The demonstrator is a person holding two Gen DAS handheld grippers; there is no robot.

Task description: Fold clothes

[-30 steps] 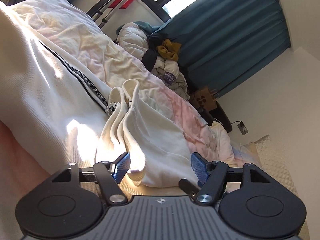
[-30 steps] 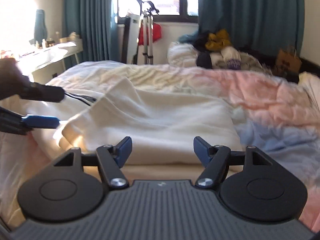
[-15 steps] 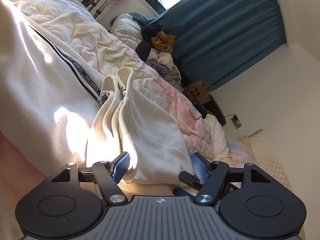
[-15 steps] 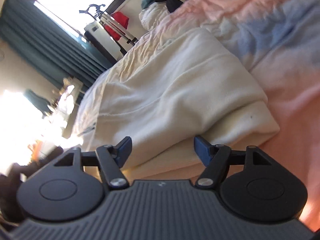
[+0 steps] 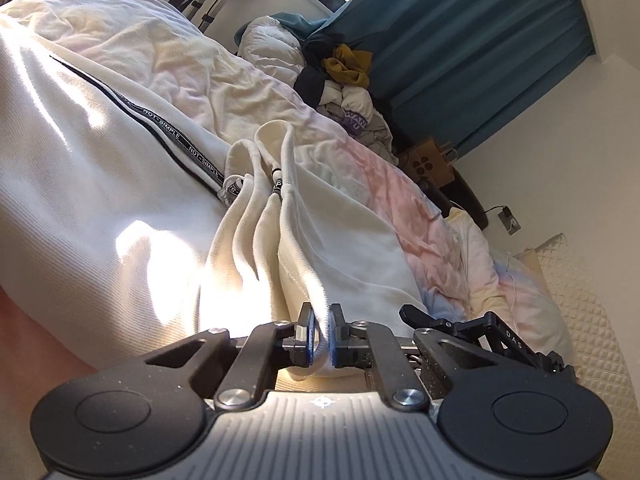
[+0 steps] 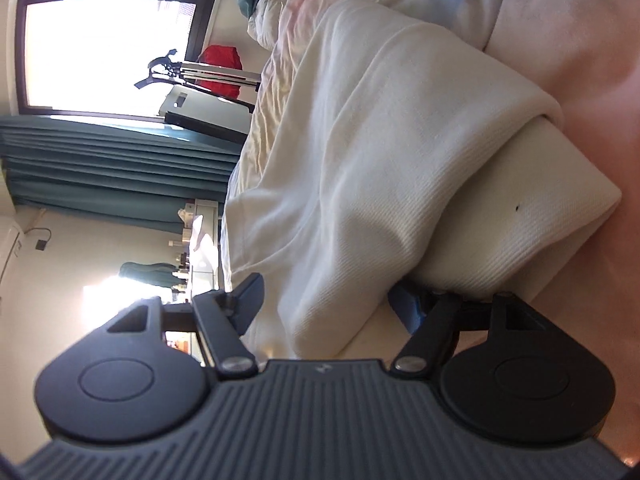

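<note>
A cream-white zip hoodie (image 5: 100,200) with a black zipper tape lies folded on the bed. In the left wrist view my left gripper (image 5: 319,320) has its jaws closing, and the blue pads pinch a ribbed edge of the hoodie near the bunched hood and drawstrings (image 5: 276,184). A black finger of my right gripper (image 5: 414,314) shows just right of it. In the right wrist view my right gripper (image 6: 326,296) is rolled on its side and open. The thick folded edge of the hoodie (image 6: 380,140) sits between its jaws, and the pads do not press on it.
The bed carries a pink, blue and cream duvet (image 5: 400,200). A heap of clothes (image 5: 344,80) lies at its far end under teal curtains (image 5: 460,40). A brown paper bag (image 5: 428,160) stands beside the bed. A metal rack (image 6: 208,72) and a cluttered desk (image 6: 200,248) line the window side.
My left jaws have shut on the hoodie's edge. The right gripper has rolled onto its side and dropped to the folded edge, and it now shows in the left wrist view.
</note>
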